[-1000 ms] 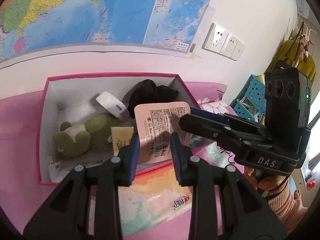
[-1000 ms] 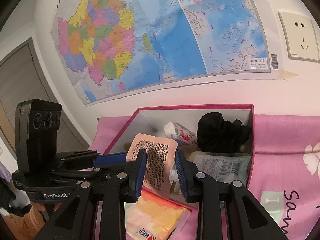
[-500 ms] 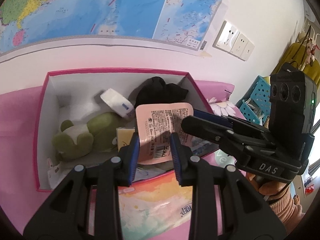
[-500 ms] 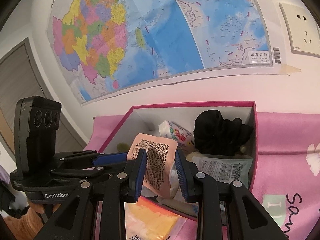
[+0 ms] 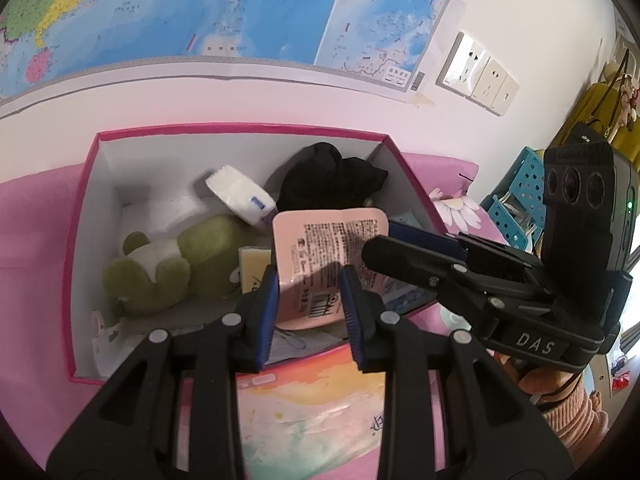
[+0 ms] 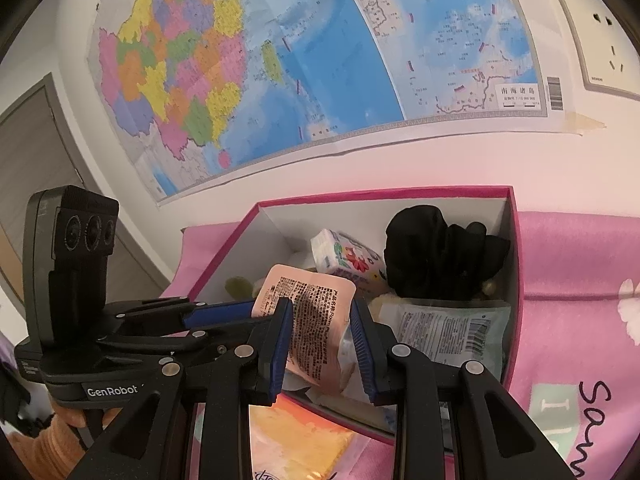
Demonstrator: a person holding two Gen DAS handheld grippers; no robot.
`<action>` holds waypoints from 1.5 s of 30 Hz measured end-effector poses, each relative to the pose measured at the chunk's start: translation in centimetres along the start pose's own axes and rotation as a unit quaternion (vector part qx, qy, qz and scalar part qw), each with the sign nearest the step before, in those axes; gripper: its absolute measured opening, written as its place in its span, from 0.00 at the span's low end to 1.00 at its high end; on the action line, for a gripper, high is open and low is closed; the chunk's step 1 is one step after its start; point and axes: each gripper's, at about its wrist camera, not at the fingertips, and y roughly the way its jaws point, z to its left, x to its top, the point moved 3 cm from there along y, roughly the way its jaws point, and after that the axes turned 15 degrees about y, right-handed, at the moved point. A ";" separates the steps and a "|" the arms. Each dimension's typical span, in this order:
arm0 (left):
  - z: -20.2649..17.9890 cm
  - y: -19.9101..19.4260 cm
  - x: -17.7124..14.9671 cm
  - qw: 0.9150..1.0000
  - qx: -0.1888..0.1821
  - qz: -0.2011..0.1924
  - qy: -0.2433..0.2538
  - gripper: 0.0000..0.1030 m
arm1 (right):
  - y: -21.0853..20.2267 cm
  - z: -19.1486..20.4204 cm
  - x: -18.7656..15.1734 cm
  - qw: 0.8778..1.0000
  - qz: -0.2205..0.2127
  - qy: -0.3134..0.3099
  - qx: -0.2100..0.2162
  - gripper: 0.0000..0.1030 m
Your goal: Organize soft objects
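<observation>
Over the pink box (image 5: 80, 216), both grippers pinch one pink packet (image 5: 320, 248): left gripper (image 5: 308, 300) low, right gripper (image 6: 322, 334) sideways, probably so the floppy thing drops in flat.

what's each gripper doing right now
Left gripper: closed on the lower part of the pink packet, over the box.
Right gripper: closed on the same pink packet.
</observation>
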 end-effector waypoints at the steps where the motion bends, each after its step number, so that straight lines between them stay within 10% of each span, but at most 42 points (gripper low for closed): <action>1: 0.0 0.1 0.0 1.000 0.000 0.000 0.000 0.31 | 0.1 0.0 0.0 1.000 0.001 0.000 0.000 0.29; 24: 0.5 0.5 -1.0 0.999 0.034 0.007 -0.001 0.32 | 0.3 -0.4 -1.0 1.000 -0.001 -0.008 -0.023 0.30; 29: -0.1 -1.2 -1.8 0.998 0.061 -0.018 0.014 0.51 | -0.2 -0.4 -1.7 0.999 -0.008 -0.018 -0.042 0.38; 39: -2.7 -7.7 -5.7 0.985 0.135 -0.089 0.054 1.00 | -5.3 1.3 -5.3 0.991 -0.075 -0.073 -0.078 0.80; 45: -3.8 -9.8 -9.3 0.981 0.162 -0.095 0.045 1.00 | -8.0 2.4 -9.4 0.984 -0.102 -0.096 -0.108 1.00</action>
